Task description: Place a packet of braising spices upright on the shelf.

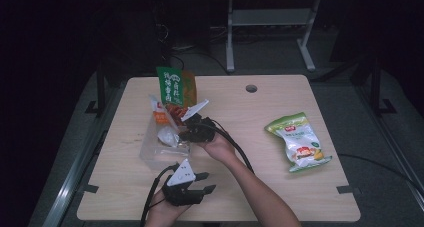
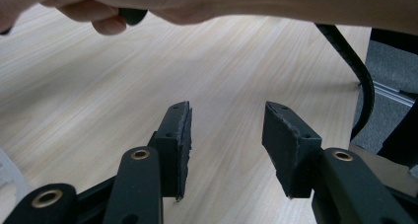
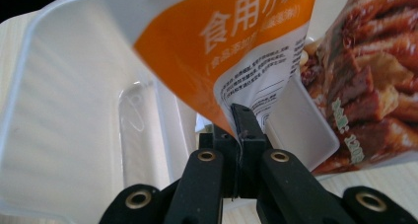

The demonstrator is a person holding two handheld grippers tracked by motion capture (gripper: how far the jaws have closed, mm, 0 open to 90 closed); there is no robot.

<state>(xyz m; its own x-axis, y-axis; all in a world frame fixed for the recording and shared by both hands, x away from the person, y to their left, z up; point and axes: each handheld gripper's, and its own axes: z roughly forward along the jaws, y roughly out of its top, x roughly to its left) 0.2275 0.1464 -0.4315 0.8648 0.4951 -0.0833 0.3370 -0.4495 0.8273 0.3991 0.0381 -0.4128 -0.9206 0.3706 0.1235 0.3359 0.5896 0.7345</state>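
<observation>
Right gripper [image 1: 192,129]: jaws clamped together on the lower edge of an orange-and-white packet [image 3: 231,46], held above the clear plastic container [image 1: 150,154] near the surface's [image 1: 240,187] left-centre. A red meat-snack packet [image 3: 365,81] stands just beside the orange packet, with a green bag [image 1: 172,84] behind the container. Left gripper [image 2: 226,150]: jaws apart, empty, over bare wood in front of the container.

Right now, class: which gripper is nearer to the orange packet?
Right. The right gripper is shut on the orange packet's lower edge, over the clear tub. The left gripper hangs open, apart, nearer the table's front edge.
</observation>
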